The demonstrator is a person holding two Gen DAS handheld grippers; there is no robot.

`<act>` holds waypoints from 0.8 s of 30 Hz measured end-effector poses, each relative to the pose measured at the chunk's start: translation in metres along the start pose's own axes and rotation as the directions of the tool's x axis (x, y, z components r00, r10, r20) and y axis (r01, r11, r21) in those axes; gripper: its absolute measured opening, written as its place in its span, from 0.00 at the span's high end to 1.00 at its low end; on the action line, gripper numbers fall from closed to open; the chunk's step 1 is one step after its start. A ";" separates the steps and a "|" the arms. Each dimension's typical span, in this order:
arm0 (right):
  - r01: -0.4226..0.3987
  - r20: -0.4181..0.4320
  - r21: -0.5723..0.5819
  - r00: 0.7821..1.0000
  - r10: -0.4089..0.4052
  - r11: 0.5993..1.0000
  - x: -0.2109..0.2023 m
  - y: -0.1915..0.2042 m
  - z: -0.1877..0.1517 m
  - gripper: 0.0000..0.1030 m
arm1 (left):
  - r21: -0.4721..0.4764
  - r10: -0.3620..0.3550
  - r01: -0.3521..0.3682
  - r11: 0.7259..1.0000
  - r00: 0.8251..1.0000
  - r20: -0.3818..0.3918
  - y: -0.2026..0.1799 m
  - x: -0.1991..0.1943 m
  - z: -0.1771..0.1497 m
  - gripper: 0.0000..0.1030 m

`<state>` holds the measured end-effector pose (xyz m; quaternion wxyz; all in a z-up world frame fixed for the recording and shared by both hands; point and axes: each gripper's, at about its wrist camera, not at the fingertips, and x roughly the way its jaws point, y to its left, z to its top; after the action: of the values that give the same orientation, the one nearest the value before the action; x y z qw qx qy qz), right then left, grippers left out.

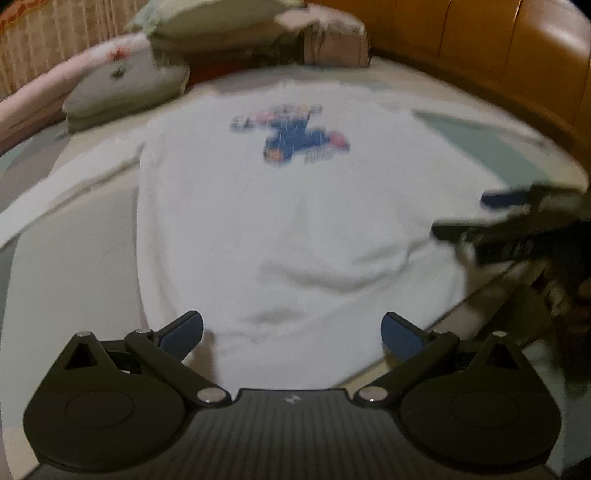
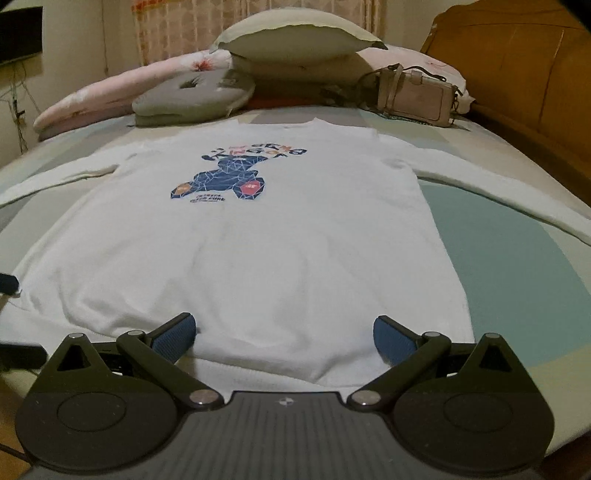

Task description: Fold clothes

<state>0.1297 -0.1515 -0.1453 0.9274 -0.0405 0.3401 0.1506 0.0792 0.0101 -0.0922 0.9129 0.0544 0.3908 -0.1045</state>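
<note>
A white long-sleeved shirt [image 2: 258, 258] with a blue bear print [image 2: 229, 173] lies face up and spread flat on the bed, its hem nearest me. Both sleeves [image 2: 55, 177] stretch out sideways. My right gripper [image 2: 284, 336] is open just above the hem, towards the shirt's right side, holding nothing. In the blurred left wrist view the same shirt [image 1: 277, 229] fills the middle. There my left gripper [image 1: 291, 332] is open over the hem's left part, also holding nothing. The right gripper [image 1: 480, 218] shows at that view's right edge, over the shirt's corner.
Pillows [image 2: 295, 33], a grey cushion [image 2: 192, 96] and a pink quilt [image 2: 110, 92] are stacked at the far end of the bed. A pale handbag [image 2: 413, 98] sits beyond the collar. A wooden headboard [image 2: 517, 74] runs along the right. Teal sheet [image 2: 498, 258] shows beside the shirt.
</note>
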 end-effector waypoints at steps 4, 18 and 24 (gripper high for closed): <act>0.002 0.002 0.003 1.000 -0.002 1.000 -0.001 0.000 0.000 0.00 | -0.008 -0.002 0.002 1.000 0.999 0.045 0.004 0.012 0.017 0.01; 0.006 0.022 0.042 1.000 -0.007 0.999 -0.007 -0.005 0.003 0.00 | -0.071 -0.022 0.022 0.997 1.000 0.000 0.047 0.043 0.060 0.01; -0.010 0.033 0.034 0.999 0.009 0.999 -0.007 -0.002 0.007 0.00 | -0.052 -0.002 0.005 0.999 0.998 0.059 0.080 0.092 0.153 0.01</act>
<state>0.1293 -0.1539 -0.1352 0.9327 -0.0205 0.3274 0.1499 0.2672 0.0461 -0.0522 0.9249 0.0266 0.3665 -0.0974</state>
